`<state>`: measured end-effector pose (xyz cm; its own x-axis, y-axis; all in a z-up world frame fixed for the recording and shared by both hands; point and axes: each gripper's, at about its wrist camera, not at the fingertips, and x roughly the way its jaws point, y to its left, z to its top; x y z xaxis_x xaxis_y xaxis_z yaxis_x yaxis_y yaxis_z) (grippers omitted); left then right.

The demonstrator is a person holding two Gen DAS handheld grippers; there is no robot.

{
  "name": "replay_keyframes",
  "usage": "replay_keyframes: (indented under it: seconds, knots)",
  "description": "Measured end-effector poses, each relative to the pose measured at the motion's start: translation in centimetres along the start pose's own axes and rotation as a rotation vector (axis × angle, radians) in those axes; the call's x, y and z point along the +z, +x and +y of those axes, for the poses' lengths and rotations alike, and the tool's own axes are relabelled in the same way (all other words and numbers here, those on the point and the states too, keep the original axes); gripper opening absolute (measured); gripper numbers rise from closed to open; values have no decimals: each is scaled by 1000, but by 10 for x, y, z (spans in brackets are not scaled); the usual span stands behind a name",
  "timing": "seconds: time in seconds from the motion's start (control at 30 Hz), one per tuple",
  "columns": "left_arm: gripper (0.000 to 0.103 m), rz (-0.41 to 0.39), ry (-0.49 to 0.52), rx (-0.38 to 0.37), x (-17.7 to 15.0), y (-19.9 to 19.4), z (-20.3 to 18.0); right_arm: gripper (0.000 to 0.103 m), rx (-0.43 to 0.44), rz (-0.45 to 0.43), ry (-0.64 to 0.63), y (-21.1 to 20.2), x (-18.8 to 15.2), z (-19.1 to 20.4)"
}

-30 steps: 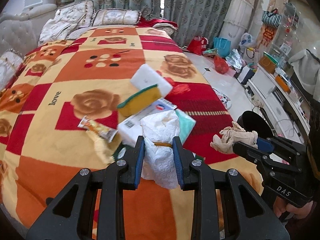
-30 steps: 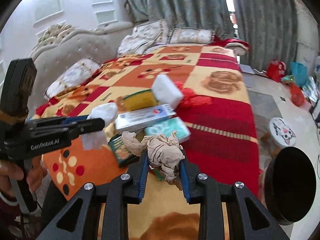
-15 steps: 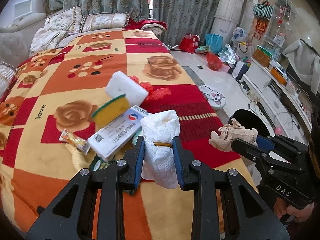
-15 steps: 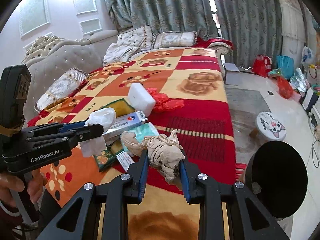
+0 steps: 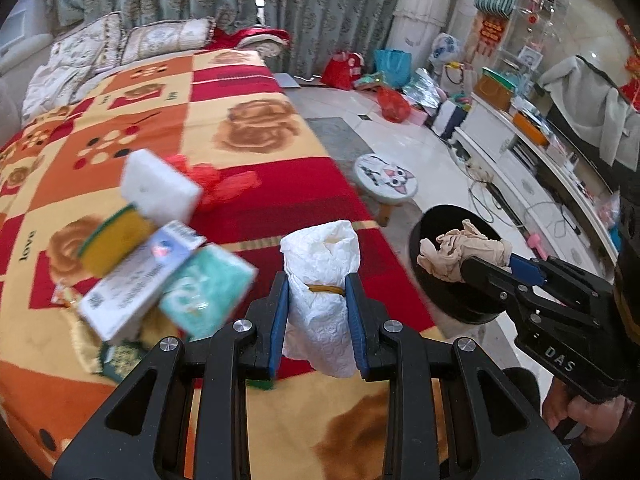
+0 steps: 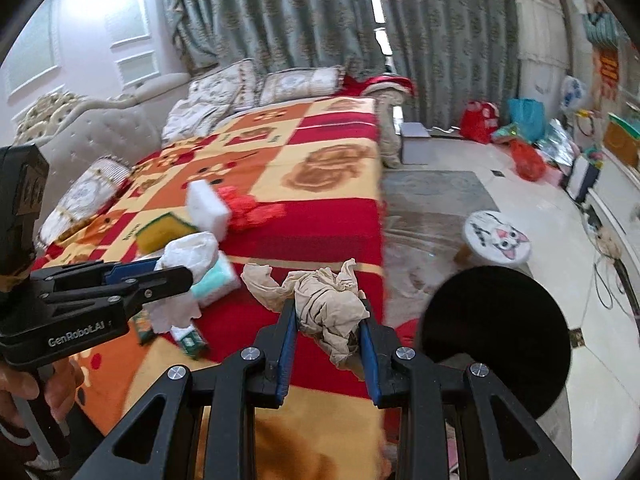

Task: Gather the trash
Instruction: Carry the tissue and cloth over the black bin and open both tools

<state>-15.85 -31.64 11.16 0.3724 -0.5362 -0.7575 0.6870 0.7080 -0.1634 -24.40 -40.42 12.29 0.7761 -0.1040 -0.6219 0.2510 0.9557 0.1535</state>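
Observation:
My left gripper (image 5: 318, 316) is shut on a crumpled white paper towel (image 5: 320, 280), held above the bed's right edge; it also shows in the right wrist view (image 6: 186, 254). My right gripper (image 6: 328, 320) is shut on a beige crumpled rag (image 6: 320, 300). In the left wrist view the rag (image 5: 460, 250) hangs over the rim of the black trash bin (image 5: 448, 300). The bin (image 6: 496, 340) stands on the floor beside the bed, right of my right gripper.
On the patterned blanket (image 5: 240, 128) lie a white block (image 5: 160, 188), a yellow-green sponge (image 5: 112, 240), a white box (image 5: 136, 280), a teal tissue pack (image 5: 204, 292) and a red bag (image 5: 224, 184). A cat-face stool (image 5: 386, 178) stands on the floor.
Both grippers have swung right toward the black bin with their loads still held. The rag is now over the bin's rim.

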Motion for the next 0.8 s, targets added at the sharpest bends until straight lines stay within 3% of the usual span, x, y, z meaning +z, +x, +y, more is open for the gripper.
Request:
replay_keyframes:
  seconds: [0.43, 0.7, 0.77, 0.8]
  knots:
    - [26, 70, 26, -128, 25, 55, -71, 28, -155, 23, 163, -2, -6, -101]
    - [27, 80, 24, -208, 36, 83, -105, 28, -206, 53, 249, 5, -14, -146]
    - [31, 85, 30, -219, 37, 87, -112, 37, -221, 57, 265, 4, -17, -149]
    - [38, 86, 35, -231, 38, 90, -117, 42, -225, 54, 272, 3, -17, -151]
